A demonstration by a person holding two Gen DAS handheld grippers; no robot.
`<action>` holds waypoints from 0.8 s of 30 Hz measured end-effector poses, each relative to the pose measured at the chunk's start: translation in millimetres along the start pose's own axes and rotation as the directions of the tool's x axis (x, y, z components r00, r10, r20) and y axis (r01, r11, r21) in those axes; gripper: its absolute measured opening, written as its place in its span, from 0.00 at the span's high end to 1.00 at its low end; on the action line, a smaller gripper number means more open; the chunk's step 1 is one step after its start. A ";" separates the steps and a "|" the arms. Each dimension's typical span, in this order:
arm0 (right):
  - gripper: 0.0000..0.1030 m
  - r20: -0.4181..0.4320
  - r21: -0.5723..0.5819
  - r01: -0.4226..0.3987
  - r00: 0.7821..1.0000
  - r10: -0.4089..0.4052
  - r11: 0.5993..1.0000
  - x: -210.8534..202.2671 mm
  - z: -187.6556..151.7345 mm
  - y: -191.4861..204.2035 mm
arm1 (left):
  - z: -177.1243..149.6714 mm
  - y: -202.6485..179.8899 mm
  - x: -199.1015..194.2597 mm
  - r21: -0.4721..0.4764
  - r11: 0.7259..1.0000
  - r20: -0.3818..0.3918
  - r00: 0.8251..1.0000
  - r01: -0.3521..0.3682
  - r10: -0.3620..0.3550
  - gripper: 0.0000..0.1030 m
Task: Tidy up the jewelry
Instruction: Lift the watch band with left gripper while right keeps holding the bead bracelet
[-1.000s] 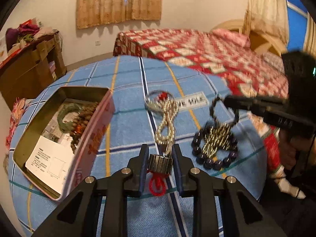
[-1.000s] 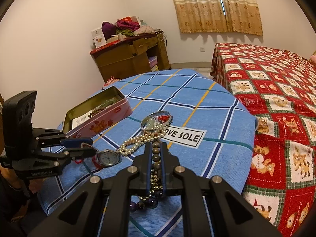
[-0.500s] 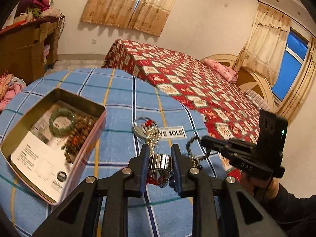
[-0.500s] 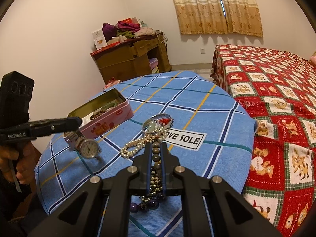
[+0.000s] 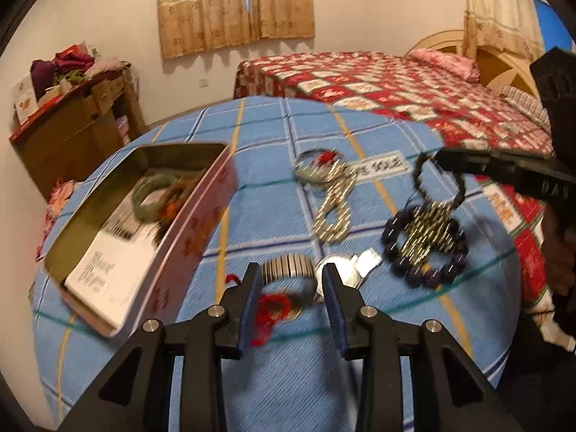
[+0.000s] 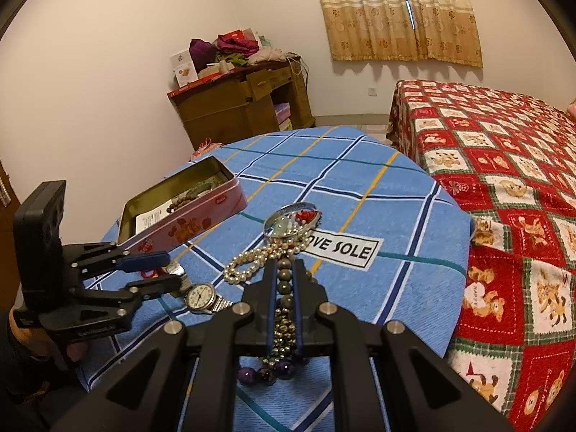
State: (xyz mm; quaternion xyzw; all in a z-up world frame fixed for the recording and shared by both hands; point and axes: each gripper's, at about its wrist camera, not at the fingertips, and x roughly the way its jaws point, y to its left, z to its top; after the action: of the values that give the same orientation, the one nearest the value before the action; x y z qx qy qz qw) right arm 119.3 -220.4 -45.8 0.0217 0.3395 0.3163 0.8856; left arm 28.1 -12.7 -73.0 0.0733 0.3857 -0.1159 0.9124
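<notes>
My left gripper jaws are open around the watch on the tabletop. My right gripper jaws are clamped on the bead strand.

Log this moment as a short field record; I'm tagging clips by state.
left gripper: jaws open, around the watch lying on the tablecloth
right gripper: jaws shut on dark bead strand
tin: open, holds green bangle, brown beads
loose on cloth: pearl strand, purple bead bracelet
</notes>
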 end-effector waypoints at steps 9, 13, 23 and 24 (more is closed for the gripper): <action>0.90 -0.007 -0.014 -0.007 1.000 0.007 1.000 2.1 -1.0 6.5 | -16.7 17.2 0.0 -0.080 0.997 -0.013 1.000 -0.022 0.021 0.62; 0.90 -0.007 -0.013 -0.008 1.000 0.008 1.000 2.1 -0.6 5.2 | -8.8 17.3 -15.2 -0.062 0.998 0.027 0.999 -0.018 0.020 0.62; 0.90 -0.011 -0.016 -0.008 1.000 0.008 1.000 1.1 -2.1 5.4 | 10.6 -6.4 16.1 0.196 0.980 -0.084 0.995 -0.029 0.046 0.52; 0.90 -0.011 -0.014 -0.008 1.000 0.007 1.000 1.0 -2.1 4.7 | 10.5 -3.9 23.4 0.207 0.978 -0.106 0.993 -0.022 0.045 0.52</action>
State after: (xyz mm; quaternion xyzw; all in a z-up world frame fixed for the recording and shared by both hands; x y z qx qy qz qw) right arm 116.0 -216.4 -46.8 0.0149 0.3422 0.3221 0.8826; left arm 50.1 -22.5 -82.7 0.1798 0.4201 -0.1354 0.8791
